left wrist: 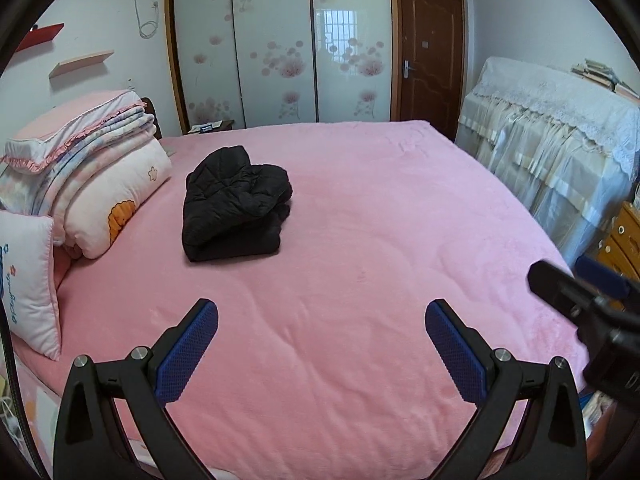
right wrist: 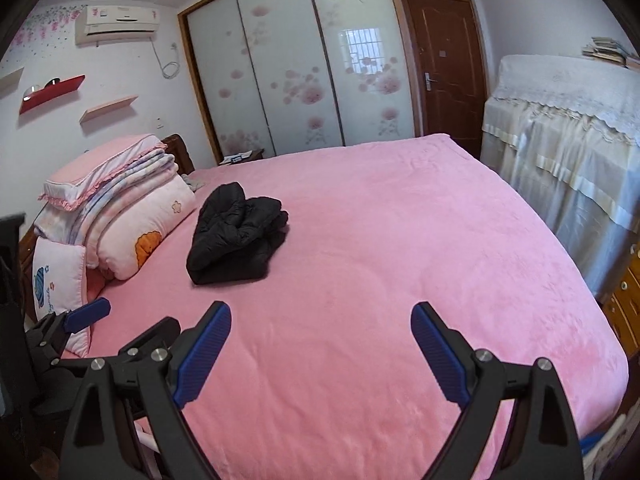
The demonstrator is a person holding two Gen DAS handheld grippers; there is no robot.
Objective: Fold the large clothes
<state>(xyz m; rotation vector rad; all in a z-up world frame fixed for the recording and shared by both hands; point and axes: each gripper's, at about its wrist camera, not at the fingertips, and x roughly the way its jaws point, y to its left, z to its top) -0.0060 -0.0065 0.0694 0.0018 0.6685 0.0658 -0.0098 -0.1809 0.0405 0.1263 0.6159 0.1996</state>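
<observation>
A black quilted jacket (left wrist: pixel 236 204) lies folded into a compact bundle on the pink bed (left wrist: pixel 360 280), toward the pillow end; the right wrist view shows the same jacket (right wrist: pixel 236 236) left of centre. My left gripper (left wrist: pixel 322 308) hangs open over the near part of the bed, well short of the jacket, nothing between its blue pads. My right gripper (right wrist: pixel 322 310) is open too, empty, also over the near bed. Each gripper shows in the other's view: the right one at the right edge (left wrist: pixel 576 284), the left one at the lower left (right wrist: pixel 132 328).
Folded quilts and pillows (left wrist: pixel 80 176) are stacked at the bed's left end. A cloth-covered cabinet (left wrist: pixel 560 136) stands on the right, a wooden drawer unit (left wrist: pixel 620 240) beside it. Sliding wardrobe doors (left wrist: pixel 280 48) and a brown door (left wrist: pixel 428 60) line the far wall.
</observation>
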